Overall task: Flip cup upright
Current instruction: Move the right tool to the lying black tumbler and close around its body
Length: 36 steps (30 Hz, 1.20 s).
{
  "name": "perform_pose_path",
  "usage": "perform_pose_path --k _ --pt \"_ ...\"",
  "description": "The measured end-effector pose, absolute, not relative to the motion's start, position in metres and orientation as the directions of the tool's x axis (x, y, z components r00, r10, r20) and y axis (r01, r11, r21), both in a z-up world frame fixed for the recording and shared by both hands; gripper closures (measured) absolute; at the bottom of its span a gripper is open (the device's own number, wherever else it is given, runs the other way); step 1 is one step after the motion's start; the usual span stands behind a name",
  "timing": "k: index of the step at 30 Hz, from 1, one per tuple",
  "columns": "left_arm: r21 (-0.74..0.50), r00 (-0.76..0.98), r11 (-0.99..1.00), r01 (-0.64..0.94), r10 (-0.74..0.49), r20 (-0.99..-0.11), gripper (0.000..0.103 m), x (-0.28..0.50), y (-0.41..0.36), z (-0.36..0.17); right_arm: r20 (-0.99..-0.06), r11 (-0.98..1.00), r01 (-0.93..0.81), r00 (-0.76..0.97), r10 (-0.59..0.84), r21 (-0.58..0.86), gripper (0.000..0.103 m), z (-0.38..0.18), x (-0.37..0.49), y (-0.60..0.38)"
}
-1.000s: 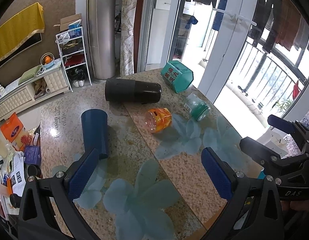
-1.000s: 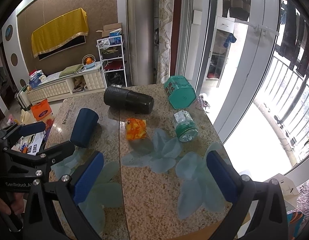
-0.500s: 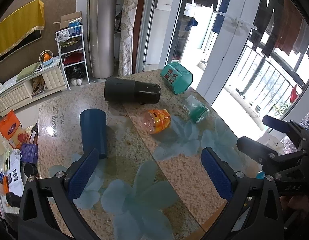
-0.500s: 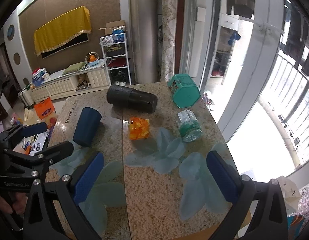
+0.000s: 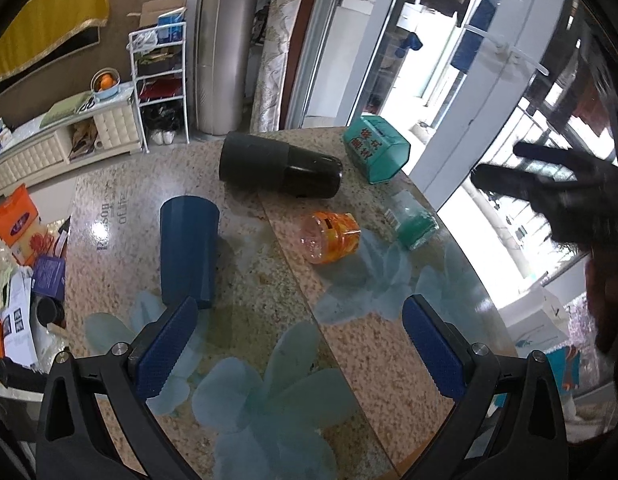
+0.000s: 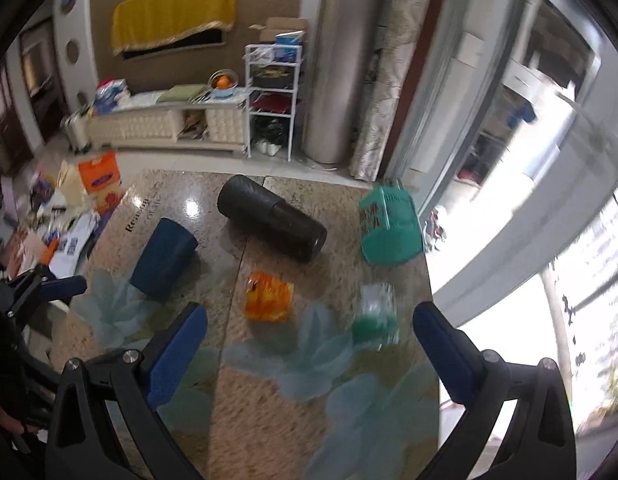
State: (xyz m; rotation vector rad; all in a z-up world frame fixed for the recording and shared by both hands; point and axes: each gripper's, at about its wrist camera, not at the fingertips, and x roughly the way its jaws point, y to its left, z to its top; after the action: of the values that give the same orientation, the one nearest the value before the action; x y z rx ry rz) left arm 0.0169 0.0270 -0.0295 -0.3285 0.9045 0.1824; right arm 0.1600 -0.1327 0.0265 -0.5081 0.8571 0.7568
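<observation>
A dark blue cup point(image 5: 187, 249) lies on its side on the granite table point(image 5: 269, 292), left of centre; it also shows in the right wrist view point(image 6: 163, 254). My left gripper point(image 5: 297, 350) is open and empty, its left fingertip close beside the cup's near end. My right gripper point(image 6: 309, 354) is open and empty, held above the table's near part, with an orange jar point(image 6: 269, 296) ahead of it. The right gripper shows blurred at the right edge of the left wrist view point(image 5: 549, 196).
A black cylinder point(image 5: 279, 170), an orange jar point(image 5: 331, 236), a clear bottle with green cap point(image 5: 411, 220) and a teal box point(image 5: 377, 154) lie on the table's far half. The table's right edge drops off toward glass doors. A cluttered floor lies left.
The right gripper has risen and swung forward over the table, its view now blurred. The left gripper has edged slightly closer to the blue cup. The objects have not moved.
</observation>
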Motion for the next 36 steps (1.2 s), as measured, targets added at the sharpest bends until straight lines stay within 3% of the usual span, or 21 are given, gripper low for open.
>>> perform_pose_path --k 20,28,36 --pt "-0.172 0.505 0.874 -0.454 0.094 -0.858 0.0 0.049 0.059 -0.073 -0.948 0.169 -0.981 0.139 0.286 -0.093 0.0 -0.078 0.264 0.008" --pt "-0.141 0.437 0.857 -0.496 0.106 -0.893 0.0 0.053 0.061 -0.094 -0.985 0.076 -0.996 0.057 0.163 -0.045 0.0 -0.133 0.275 0.043" --pt "-0.134 0.398 0.834 -0.535 0.109 -0.911 0.0 0.051 0.061 -0.105 -0.994 0.039 -0.999 0.012 0.106 -0.008 0.002 -0.153 0.287 0.046"
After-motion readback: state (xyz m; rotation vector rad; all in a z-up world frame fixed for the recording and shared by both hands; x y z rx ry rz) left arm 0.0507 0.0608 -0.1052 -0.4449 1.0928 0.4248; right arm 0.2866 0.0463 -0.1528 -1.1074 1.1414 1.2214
